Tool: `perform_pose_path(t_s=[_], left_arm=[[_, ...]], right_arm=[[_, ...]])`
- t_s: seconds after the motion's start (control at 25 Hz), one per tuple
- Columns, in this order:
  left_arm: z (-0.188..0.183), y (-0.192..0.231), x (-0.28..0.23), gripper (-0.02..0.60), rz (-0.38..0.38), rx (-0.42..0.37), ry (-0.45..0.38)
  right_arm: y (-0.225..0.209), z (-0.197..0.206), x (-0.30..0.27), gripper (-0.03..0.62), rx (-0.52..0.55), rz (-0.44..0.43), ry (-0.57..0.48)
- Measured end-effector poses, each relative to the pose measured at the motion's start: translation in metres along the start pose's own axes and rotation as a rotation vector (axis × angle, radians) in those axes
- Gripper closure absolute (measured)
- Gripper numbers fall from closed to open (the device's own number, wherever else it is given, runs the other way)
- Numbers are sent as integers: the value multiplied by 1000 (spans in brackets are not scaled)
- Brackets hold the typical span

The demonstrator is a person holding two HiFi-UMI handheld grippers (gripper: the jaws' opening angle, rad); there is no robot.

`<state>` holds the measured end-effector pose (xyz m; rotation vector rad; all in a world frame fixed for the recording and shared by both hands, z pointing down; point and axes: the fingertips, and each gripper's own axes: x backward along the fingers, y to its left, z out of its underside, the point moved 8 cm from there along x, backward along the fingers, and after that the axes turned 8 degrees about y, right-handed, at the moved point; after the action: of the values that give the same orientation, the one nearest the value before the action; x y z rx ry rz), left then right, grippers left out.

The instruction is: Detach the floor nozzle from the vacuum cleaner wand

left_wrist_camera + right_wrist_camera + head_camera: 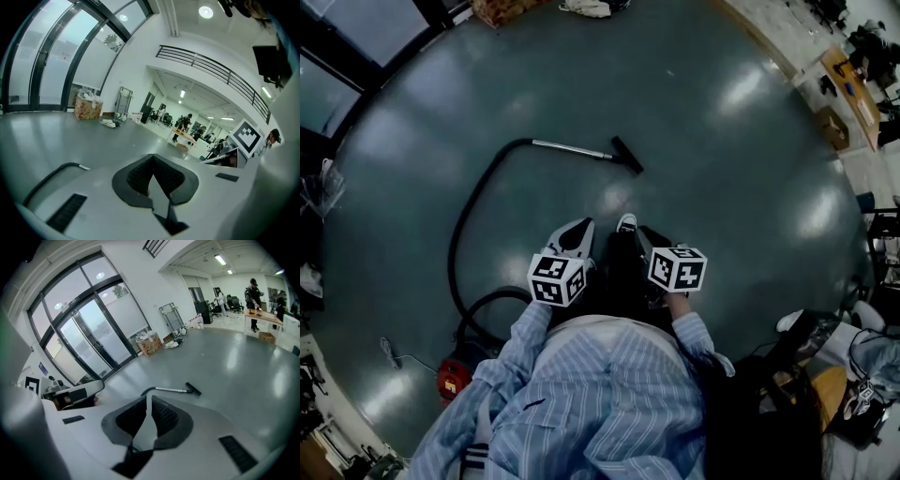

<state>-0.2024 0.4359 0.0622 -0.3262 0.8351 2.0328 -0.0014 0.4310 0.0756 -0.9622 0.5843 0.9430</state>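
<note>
The vacuum lies on the grey floor ahead of me. In the head view its silver wand (572, 148) ends in the small black floor nozzle (627, 155). A black hose (473, 216) curves back to the red vacuum body (453, 378) at the lower left. My left gripper (579, 228) and right gripper (645, 234) are held side by side in front of me, well short of the nozzle, both shut and empty. The right gripper view shows its jaws (149, 398) together, with the wand (171, 390) and nozzle (193, 389) beyond them. In the left gripper view the shut jaws (153, 157) point past the hose (51, 176).
My shoe (626, 223) shows between the grippers. A box (502, 9) and a cloth pile (586, 7) sit by the far windows. Desks (853, 84) line the right side, with people (253, 295) around them. Chairs and gear (853, 375) crowd the lower right.
</note>
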Motion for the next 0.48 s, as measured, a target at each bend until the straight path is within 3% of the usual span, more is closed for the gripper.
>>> perform_pose_path(t_s=[0.48], left_arm=[[-73, 28, -91, 575, -23, 40, -37]], right_arm=[[-63, -120, -48, 554, 83, -50, 17]])
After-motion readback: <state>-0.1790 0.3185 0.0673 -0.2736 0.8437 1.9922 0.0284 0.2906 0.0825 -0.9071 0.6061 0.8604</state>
